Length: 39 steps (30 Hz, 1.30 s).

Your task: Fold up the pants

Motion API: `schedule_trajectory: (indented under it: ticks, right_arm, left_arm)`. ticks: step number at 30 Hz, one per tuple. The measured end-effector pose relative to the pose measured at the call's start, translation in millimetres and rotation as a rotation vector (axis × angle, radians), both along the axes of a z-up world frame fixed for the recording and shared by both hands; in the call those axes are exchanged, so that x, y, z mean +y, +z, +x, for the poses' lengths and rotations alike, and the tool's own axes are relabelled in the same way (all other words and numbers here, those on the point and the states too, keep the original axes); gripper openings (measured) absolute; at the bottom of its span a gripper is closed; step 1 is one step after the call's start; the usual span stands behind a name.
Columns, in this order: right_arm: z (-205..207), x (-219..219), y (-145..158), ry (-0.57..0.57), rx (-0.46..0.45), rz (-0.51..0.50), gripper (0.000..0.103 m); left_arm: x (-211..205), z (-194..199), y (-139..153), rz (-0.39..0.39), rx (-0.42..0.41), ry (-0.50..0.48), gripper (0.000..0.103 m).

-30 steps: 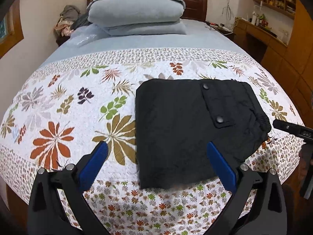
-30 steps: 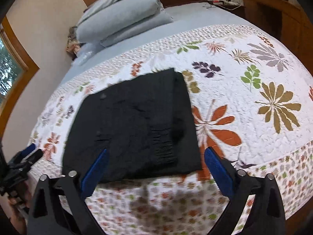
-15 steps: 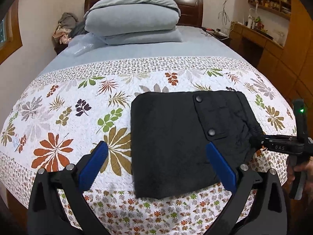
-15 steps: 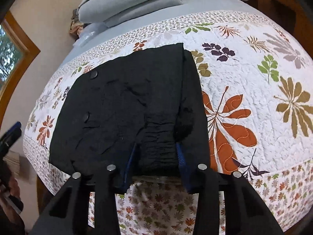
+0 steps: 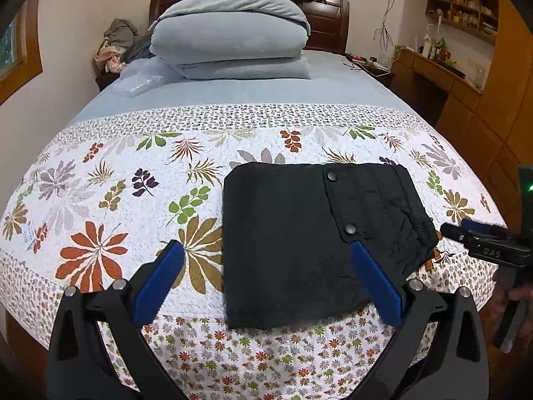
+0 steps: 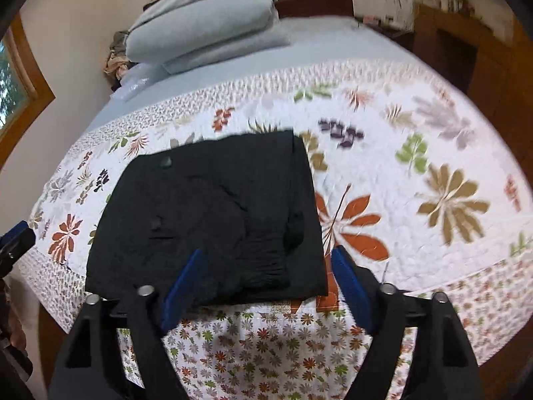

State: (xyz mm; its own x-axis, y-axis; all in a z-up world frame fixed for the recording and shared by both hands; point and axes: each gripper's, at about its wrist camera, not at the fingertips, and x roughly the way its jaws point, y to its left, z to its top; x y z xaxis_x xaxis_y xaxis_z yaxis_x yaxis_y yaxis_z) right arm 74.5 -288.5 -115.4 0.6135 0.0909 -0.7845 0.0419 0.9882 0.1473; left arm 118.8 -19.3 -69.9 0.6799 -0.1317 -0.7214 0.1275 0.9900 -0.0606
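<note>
The black pants lie folded into a compact rectangle on the floral quilt, near the foot edge of the bed, with two snap buttons facing up. My left gripper hovers open above their near left part, and its blue pads touch nothing. In the right wrist view, the same pants lie just beyond my right gripper, whose jaws are opening over the gathered waistband edge without pressing on it. The right gripper also shows at the pants' right side, and the left gripper at the far left edge.
A stack of folded grey bedding sits at the headboard, with a heap of clothes beside it. A wooden desk and cabinets line the right side. The quilt stretches bare to the right of the pants.
Half a second ago the right jaws had narrowed around the waistband; now they stand wide again and have drawn back and up. The left gripper stays open.
</note>
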Motion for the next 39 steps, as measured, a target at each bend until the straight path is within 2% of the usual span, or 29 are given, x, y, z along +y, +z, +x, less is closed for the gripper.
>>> schedule_trajectory:
  ticks: [2,9,13,17,25,39]
  right_arm:
    - [-5.1,9.2,12.0,-0.012,-0.021,-0.043,0.092]
    - [-24.5,28.5,38.8,-0.010,-0.071,-0.085,0.099]
    - [-28.8,28.8,42.5,-0.027,-0.074,-0.066,0.099]
    - [-31.5,25.2,46.3,-0.041,-0.083,0.009,0.100]
    - [-38.6,30.6,53.5,-0.043,-0.094,-0.032,0.100]
    - [-54.0,40.7,69.9,-0.009,-0.144,-0.057,0.100]
  left_arm:
    - [-3.1,-3.2,3.2,0.015,-0.005,-0.010,0.100]
    - [-9.1,-12.3,12.1,0.033,-0.008,-0.025,0.100]
    - [-7.2,-18.4,19.1,0.043,-0.027,-0.005,0.100]
    - [-0.7,-23.7,27.9,0.005,-0.042,0.010,0.100]
    - [9.2,-32.2,42.3,-0.048,-0.066,0.058,0.100]
    - [3.1,-45.8,51.8,0.004,-0.096,0.033,0.100]
